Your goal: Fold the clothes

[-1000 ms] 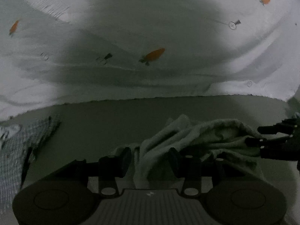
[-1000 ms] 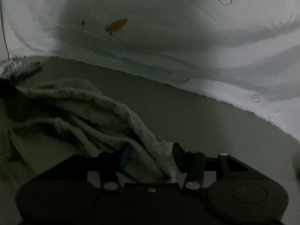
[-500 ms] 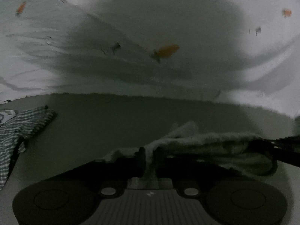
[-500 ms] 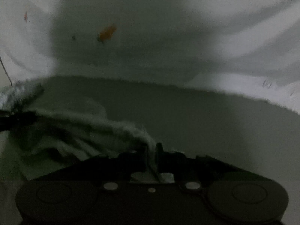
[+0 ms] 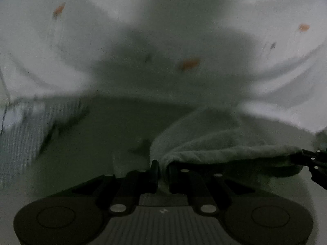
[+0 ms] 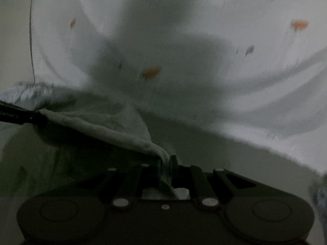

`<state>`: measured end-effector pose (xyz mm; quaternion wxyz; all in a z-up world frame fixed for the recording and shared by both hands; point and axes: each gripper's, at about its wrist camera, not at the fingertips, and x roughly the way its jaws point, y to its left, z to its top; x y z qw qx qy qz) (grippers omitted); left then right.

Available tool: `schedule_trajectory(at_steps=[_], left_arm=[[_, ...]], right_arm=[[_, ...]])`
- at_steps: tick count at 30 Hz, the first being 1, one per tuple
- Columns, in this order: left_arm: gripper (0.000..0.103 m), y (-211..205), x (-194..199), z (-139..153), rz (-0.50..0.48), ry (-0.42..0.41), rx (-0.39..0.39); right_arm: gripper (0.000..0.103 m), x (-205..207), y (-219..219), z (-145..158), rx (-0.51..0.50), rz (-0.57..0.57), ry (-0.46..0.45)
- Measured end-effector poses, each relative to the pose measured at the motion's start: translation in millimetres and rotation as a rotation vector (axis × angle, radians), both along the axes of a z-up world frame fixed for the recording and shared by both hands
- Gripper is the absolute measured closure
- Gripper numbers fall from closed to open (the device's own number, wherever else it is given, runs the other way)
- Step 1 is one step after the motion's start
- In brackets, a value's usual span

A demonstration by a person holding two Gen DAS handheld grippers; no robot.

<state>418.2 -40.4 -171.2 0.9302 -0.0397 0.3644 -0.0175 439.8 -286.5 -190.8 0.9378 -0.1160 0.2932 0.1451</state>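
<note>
Both hand-held grippers, left (image 5: 162, 168) and right (image 6: 165, 164), gaping a second ago, now pinch the towel (image 5: 214, 140) taut between them.

You see a pale grey-green towel (image 5: 214, 143) stretched in a sagging band, its fuzzy top edge taut, folds bunched beneath over the grey surface.

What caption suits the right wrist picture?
Right gripper pinches a grey towel edge, stretched toward the left gripper, over carrot-print sheet.
</note>
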Motion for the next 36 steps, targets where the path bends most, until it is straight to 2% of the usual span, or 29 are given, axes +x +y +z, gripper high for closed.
schedule_trajectory(at_steps=[3,4,5,7,8,9,10,11,13,18,24,27,31,36], left_arm=[[0.085,5,-3,-22,0.043,0.091,-0.027],[0.079,7,-4,-29,0.058,0.122,-0.035],[0.076,9,-5,-35,0.072,0.148,-0.045],[0.067,14,-10,-29,0.090,0.151,-0.066],[0.063,17,-13,-24,0.101,0.139,-0.082],[0.051,20,-15,-19,0.115,0.136,-0.090],[0.039,22,-18,-15,0.130,0.134,-0.099],[0.037,26,-21,-13,0.153,0.141,-0.109],[0.037,37,-30,-12,0.191,0.176,-0.153],[0.033,66,-57,-20,0.254,0.285,-0.317],[0.031,83,-103,-33,0.261,0.370,-0.350],[0.031,93,-123,-43,0.279,0.413,-0.446],[0.031,106,-146,-56,0.320,0.459,-0.581],[0.032,101,-164,-58,0.225,0.480,-0.553]], right_arm=[[0.089,4,8,-29,-0.051,-0.021,0.120],[0.088,6,8,-36,-0.036,-0.033,0.163],[0.082,7,7,-39,-0.012,-0.048,0.198],[0.078,5,0,-40,0.049,-0.080,0.242],[0.070,2,-4,-38,0.071,-0.091,0.246],[0.054,-2,-8,-36,0.085,-0.104,0.247],[0.049,-7,-12,-34,0.089,-0.118,0.243],[0.047,-13,-17,-32,0.095,-0.134,0.244],[0.046,-25,-33,-34,0.124,-0.171,0.273],[0.045,-64,-77,-49,0.287,-0.282,0.386],[0.045,-128,-119,-67,0.510,-0.385,0.486],[0.045,-155,-127,-72,0.606,-0.407,0.525],[0.045,-186,-130,-74,0.657,-0.411,0.542],[0.045,-217,-131,-78,0.691,-0.396,0.576]])
